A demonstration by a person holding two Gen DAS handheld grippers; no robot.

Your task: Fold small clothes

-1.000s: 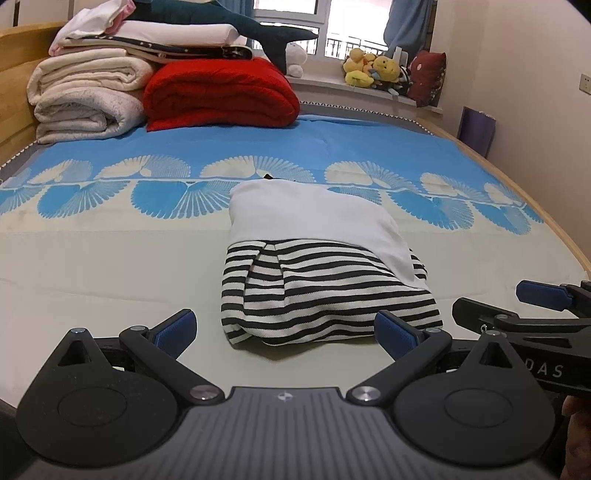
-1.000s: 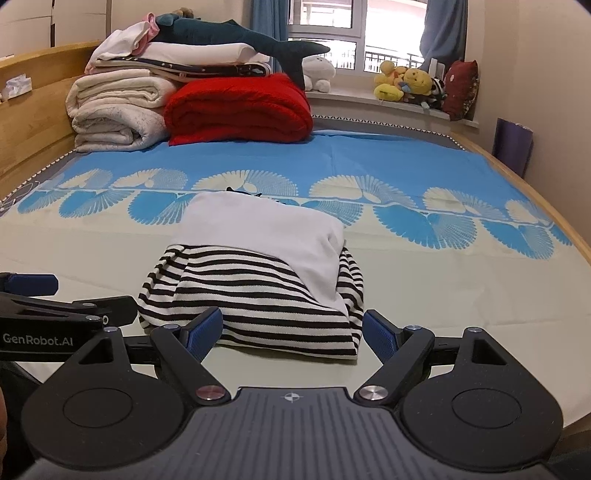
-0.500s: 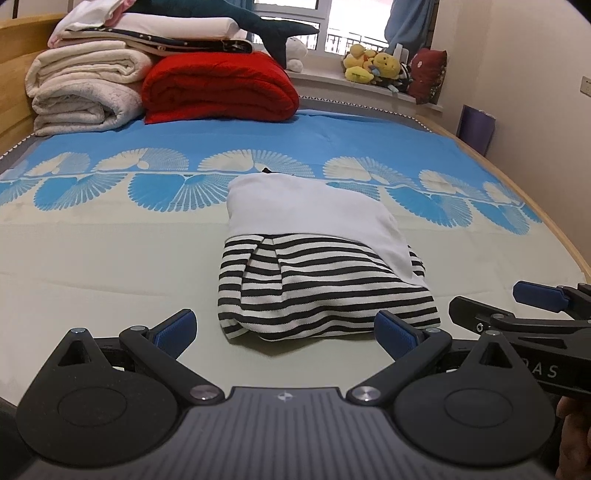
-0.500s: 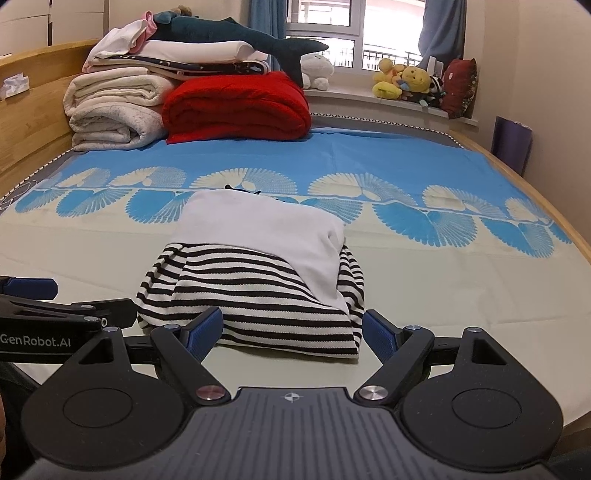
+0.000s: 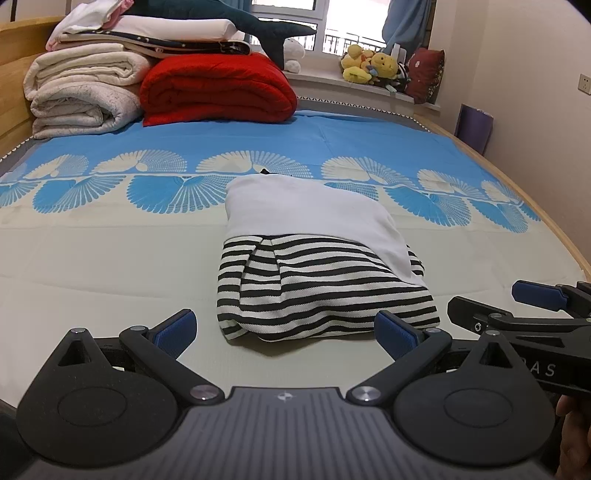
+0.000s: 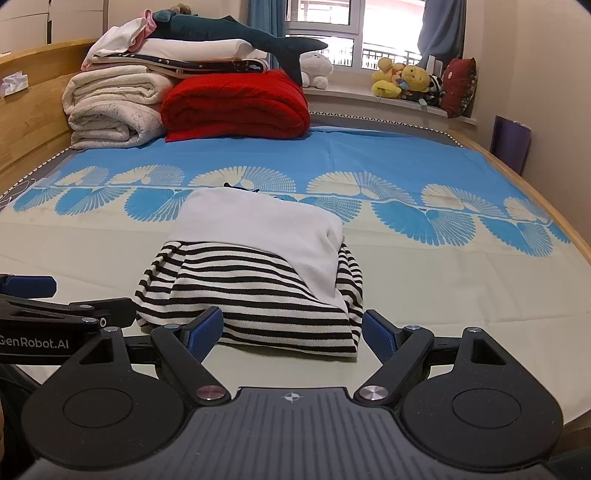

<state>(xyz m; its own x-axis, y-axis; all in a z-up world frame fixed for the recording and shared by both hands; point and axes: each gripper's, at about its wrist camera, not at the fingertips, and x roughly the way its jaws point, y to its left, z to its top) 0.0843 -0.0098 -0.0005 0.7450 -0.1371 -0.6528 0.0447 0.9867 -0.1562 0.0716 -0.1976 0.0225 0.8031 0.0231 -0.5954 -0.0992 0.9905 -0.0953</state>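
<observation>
A small folded garment (image 5: 317, 258), white on top and black-and-white striped below, lies on the bed sheet (image 5: 110, 266). It also shows in the right wrist view (image 6: 258, 273). My left gripper (image 5: 284, 334) is open and empty, hovering just in front of the garment's near edge. My right gripper (image 6: 291, 334) is open and empty, also just in front of the near edge. Each gripper appears at the side of the other's view: the right one (image 5: 524, 314) and the left one (image 6: 55, 310).
A red folded blanket (image 5: 218, 88) and cream rolled blankets (image 5: 81, 96) are stacked at the head of the bed, with a shark plush (image 5: 229, 22) on top. Stuffed toys (image 5: 373, 68) sit on the windowsill. The bed's wooden edge (image 5: 554, 229) runs along the right.
Both grippers have tilted or drawn back slightly, so the garment sits a little lower and nearer in view. The garment has not moved, and both grippers stay open.
</observation>
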